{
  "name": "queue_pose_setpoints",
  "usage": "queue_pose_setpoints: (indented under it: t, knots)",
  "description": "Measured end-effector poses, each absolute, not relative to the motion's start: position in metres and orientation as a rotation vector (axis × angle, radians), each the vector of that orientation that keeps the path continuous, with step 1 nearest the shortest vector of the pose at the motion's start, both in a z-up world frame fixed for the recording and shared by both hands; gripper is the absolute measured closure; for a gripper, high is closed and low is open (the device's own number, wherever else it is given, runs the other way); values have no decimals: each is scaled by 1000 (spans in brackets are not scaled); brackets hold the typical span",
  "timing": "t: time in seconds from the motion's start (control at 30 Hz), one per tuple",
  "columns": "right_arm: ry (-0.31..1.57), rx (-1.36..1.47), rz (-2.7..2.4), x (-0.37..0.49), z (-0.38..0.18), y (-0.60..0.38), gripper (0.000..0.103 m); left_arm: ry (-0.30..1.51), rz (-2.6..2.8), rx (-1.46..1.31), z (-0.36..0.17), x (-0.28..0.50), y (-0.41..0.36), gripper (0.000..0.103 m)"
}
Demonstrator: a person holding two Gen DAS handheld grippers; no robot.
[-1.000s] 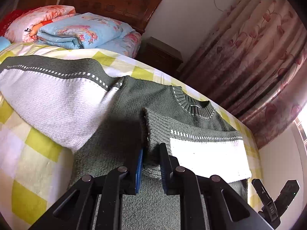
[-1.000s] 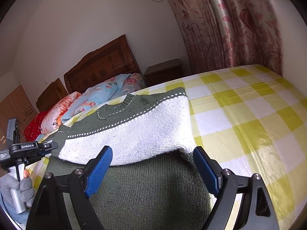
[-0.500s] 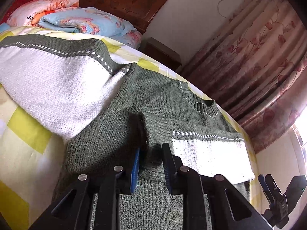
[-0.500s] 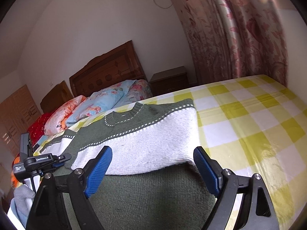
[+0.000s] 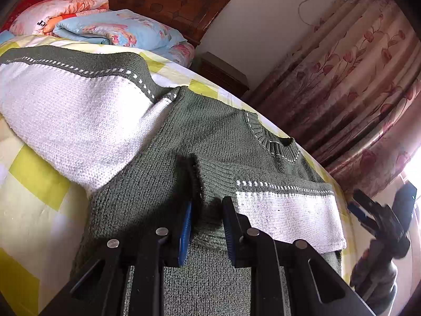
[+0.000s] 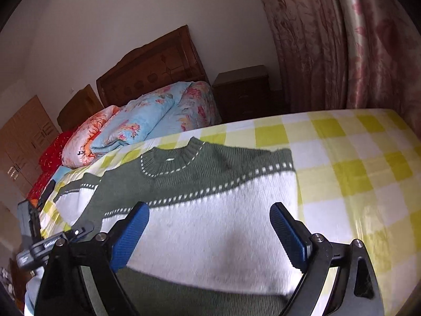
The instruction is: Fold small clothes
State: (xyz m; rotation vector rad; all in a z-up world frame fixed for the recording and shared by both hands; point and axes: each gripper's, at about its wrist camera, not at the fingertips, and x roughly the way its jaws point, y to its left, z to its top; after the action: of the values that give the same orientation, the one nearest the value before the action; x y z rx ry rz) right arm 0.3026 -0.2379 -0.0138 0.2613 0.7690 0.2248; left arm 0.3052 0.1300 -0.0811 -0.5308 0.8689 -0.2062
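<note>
A green and white knit sweater (image 5: 210, 131) lies flat on the yellow checked bed (image 5: 31, 184). Its right sleeve (image 5: 286, 210) is folded across the chest; its left sleeve (image 5: 73, 110) lies spread out to the side. My left gripper (image 5: 206, 210) is shut on the green cuff (image 5: 210, 173) of the folded sleeve, just above the body. My right gripper (image 6: 209, 218) is open and empty, low over the folded white sleeve (image 6: 223, 231). It also shows at the right edge of the left wrist view (image 5: 379, 221).
Folded floral quilts (image 5: 115, 29) are stacked by the wooden headboard (image 5: 163, 2). A dark nightstand (image 6: 244, 89) and pink curtains (image 6: 342, 47) stand past the bed. The checked sheet (image 6: 368, 171) lies bare on the right of the sweater.
My left gripper has sunk lower with the cuff still in it. My right gripper has moved in closer over the folded sleeve, staying open.
</note>
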Motion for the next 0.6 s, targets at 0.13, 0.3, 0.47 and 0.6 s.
queue_pose_setpoints:
  t: [0.13,0.3,0.47,0.6]
  knots:
    - [856,103,181,372,-20,-216,0,867,-208,-536,-82,305,131,81]
    - [1012,178,295,425,-46,-206,0,866,-212,-541,-82,305,132,80]
    - [1045,328,254,444,-60,-236,0,865,-216,-542,-82,305,133,80]
    - [1046,301,248,444,-62,-242,0,863,-217,-548,-83,304,133,80]
